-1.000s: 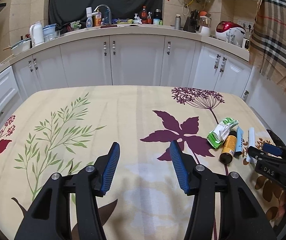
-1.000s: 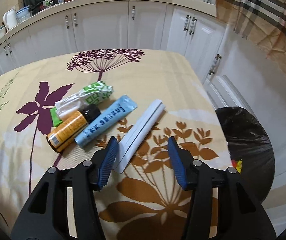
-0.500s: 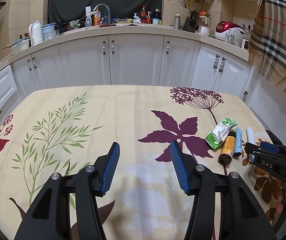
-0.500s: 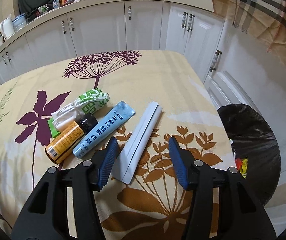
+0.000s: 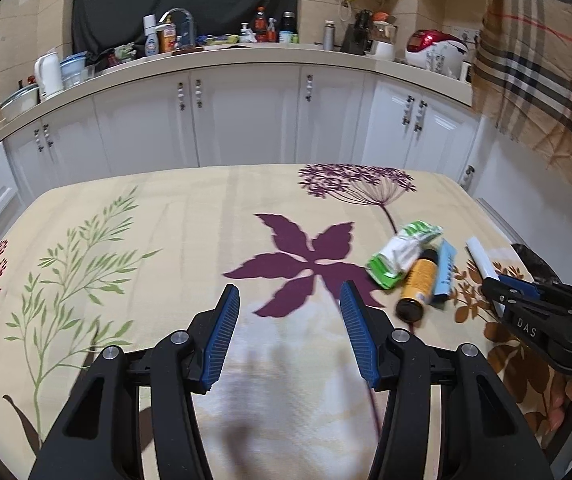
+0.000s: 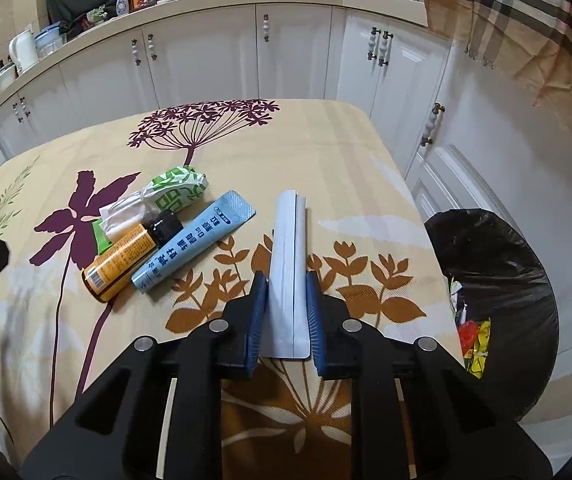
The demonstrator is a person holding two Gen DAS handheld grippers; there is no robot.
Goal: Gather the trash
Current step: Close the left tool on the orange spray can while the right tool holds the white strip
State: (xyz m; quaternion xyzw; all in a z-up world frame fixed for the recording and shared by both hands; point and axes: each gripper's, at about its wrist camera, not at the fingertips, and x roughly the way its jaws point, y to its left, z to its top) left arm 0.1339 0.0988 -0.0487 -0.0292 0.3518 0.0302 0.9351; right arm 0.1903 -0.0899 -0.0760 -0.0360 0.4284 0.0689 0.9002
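My right gripper (image 6: 286, 280) is shut on a long white packet (image 6: 288, 256), its near end between the blue pads; the packet also shows in the left wrist view (image 5: 482, 260). On the floral tablecloth lie a blue tube (image 6: 193, 248), an orange bottle with a black cap (image 6: 125, 256) and a green-and-white wrapper (image 6: 165, 196), all left of the packet. My left gripper (image 5: 290, 300) is open and empty above the purple leaf print, left of the trash.
A bin lined with a black bag (image 6: 498, 280), with colourful wrappers inside, stands on the floor just past the table's right edge (image 6: 418, 216). White cabinets (image 5: 245, 116) and a cluttered counter run behind. A plaid cloth (image 6: 526, 24) hangs at right.
My right gripper moved forward and closed on the white packet, which now lies straight between the pads. My left gripper stayed open and drifted slightly right.
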